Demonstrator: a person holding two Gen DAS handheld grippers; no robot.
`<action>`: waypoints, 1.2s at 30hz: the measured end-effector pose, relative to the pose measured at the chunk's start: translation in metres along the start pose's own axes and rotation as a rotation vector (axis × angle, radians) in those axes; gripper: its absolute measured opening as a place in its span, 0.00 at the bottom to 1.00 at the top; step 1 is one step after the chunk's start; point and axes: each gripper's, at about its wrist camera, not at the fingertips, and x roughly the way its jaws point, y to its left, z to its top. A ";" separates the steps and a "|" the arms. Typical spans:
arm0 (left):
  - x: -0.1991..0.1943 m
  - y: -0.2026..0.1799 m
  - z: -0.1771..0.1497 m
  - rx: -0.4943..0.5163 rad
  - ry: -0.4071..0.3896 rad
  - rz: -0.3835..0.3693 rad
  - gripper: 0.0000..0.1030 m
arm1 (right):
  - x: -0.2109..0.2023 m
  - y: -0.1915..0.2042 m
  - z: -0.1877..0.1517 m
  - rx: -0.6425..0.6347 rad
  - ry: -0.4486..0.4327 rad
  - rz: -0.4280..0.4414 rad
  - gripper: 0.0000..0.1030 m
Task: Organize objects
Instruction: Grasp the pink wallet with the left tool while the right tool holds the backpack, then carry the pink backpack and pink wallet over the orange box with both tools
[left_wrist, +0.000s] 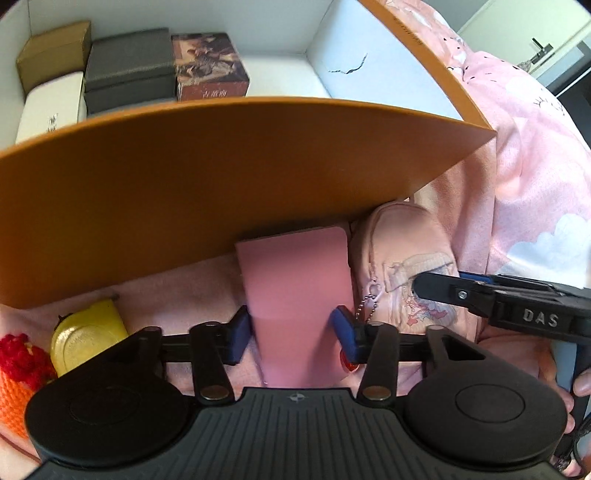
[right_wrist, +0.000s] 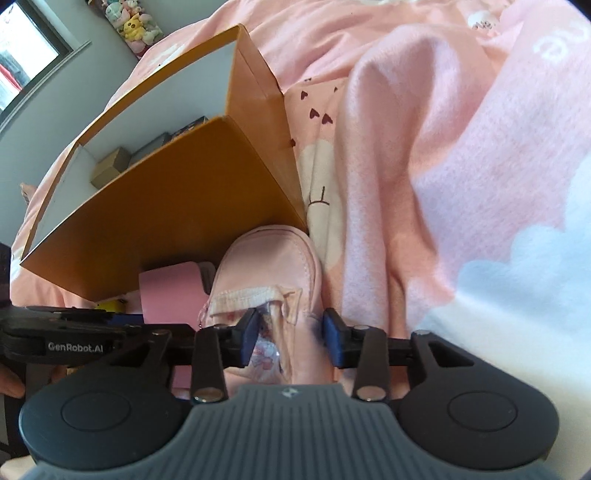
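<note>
item: pink card case (left_wrist: 295, 280), lying on the pink blanket (left_wrist: 535, 166) of the bed, its far end tucked against the near wall of the orange box (left_wrist: 221, 177). you are straddling it with the left gripper (left_wrist: 291, 328); the blue fingers (left_wrist: 238, 332) are sitting at either edge, seemingly touching, though a firm pinch cannot be confirmed.

item: pink pouch (right_wrist: 269, 266), just right of the case, also butting the box corner. you are bracketing it with the right gripper (right_wrist: 290, 338); the fingers (right_wrist: 334, 341) are spread around its printed front, the left pad near the fabric, the right pad showing a gap. not pinching yet.

item: orange box, white inside, holding a brown box (left_wrist: 55, 51), a grey box (left_wrist: 129, 66), a picture box (left_wrist: 210, 66) and a white box (left_wrist: 51, 107) along the far left. the right half of the floor looks free.

item: yellow tape measure (left_wrist: 88, 332) and red-orange knit (left_wrist: 18, 369), lying left of the case, waiting.

handling note: you are working both pieces close together, so be closing on the case's long edges squarely, lifting it clear of the box wall before swinging over. the pouch is soft; be gripping deep on its body, away from the chain (left_wrist: 367, 306), or it is likely sagging out.
</note>
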 end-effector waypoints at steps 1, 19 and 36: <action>-0.002 -0.001 -0.001 0.004 -0.012 0.000 0.42 | 0.002 -0.002 0.000 0.008 0.002 0.004 0.41; -0.069 -0.022 -0.024 0.081 -0.209 -0.032 0.19 | -0.043 0.045 -0.001 -0.128 -0.103 -0.040 0.21; -0.166 -0.016 -0.023 0.047 -0.471 -0.135 0.18 | -0.125 0.122 0.015 -0.384 -0.309 -0.014 0.20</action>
